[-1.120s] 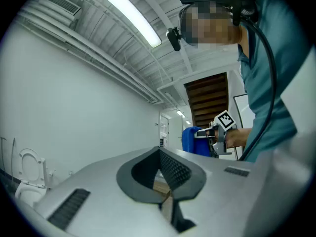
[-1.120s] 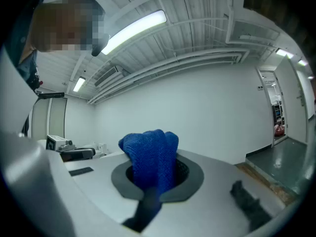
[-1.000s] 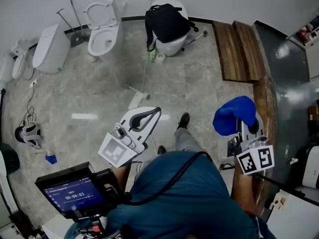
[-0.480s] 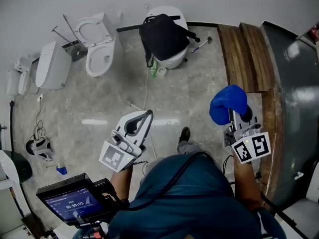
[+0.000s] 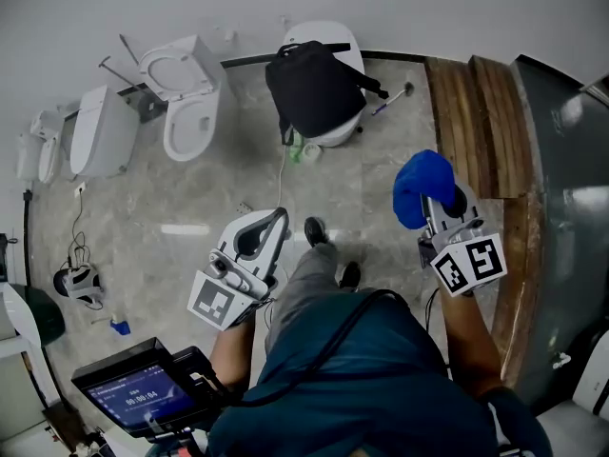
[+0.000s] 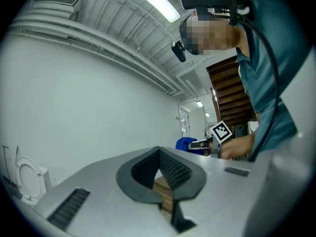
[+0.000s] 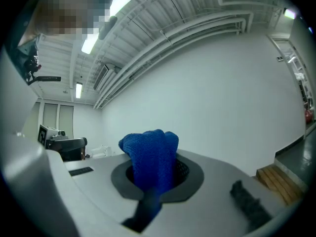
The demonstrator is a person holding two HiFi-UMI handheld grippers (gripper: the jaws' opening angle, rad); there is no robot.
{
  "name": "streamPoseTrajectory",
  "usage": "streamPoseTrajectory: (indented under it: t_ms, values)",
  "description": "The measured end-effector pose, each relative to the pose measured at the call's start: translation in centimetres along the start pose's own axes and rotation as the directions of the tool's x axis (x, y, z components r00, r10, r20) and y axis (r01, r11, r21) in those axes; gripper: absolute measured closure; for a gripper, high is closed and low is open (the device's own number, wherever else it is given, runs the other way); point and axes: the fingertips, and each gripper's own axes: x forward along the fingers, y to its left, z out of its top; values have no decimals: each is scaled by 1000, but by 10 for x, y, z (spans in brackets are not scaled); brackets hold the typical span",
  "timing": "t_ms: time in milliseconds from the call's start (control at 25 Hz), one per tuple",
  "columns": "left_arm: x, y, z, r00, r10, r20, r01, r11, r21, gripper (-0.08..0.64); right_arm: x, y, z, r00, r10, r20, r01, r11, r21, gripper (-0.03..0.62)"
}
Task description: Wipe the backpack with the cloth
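Though half hidden within it, cloth [image 7: 149, 154] tight in right tool [image 7: 154, 184]; left tool [image 6: 159, 156] closed, empty.

the backpack [image 5: 314, 89] hides most of the white fixture [image 5: 324, 32] beneath it.

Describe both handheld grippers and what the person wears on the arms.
The left gripper and the right gripper have smooth light grey plastic shells with dark ribbed jaw pads. Each carries a white cube with black square markers: left cube, right cube. The person wears a teal short-sleeved shirt; a black cable loops across its back.
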Motion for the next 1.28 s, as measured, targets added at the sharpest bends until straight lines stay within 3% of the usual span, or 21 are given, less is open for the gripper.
streamPoseTrajectory:
  t_ms: [240, 480, 640, 800, 1000, 1120, 1280]
  values:
    - [52, 68, -31, 1000, -3, -9, 2, 999, -52, 557, 80, -39, -12, 998, -6, -57, 5, 1000, -11, 578]
    - [113, 162, -46, 1000, -8, 5, 9, 995, -100, 557, 177, -76, -23, 989, -25, -145, 23, 1000, -11, 578]
    - [148, 226, -63, 1000, -16, -9, 15, 992, -127, 557, 249, -98, -37, 990, -19, -140, 26, 998, 48, 578]
    - [184, 274, -77, 999, -13, -39, 8, 993, -119, 557, 314, -127, -70, 986, -8, -165, 29, 992, 124, 578]
    - [209, 292, -83, 997, 33, -67, -41, 992, -123, 557, 354, -174, -106, 982, -31, -186, 67, 979, 194, 578]
    - [238, 335, -112, 991, 56, -119, -74, 986, -152, 557, 416, -213, -156, 971, -34, -236, 95, 963, 251, 578]
    - [273, 377, -145, 978, 89, -189, -127, 972, -199, 557, 486, -254, -235, 938, 8, -348, 113, 938, 327, 578]
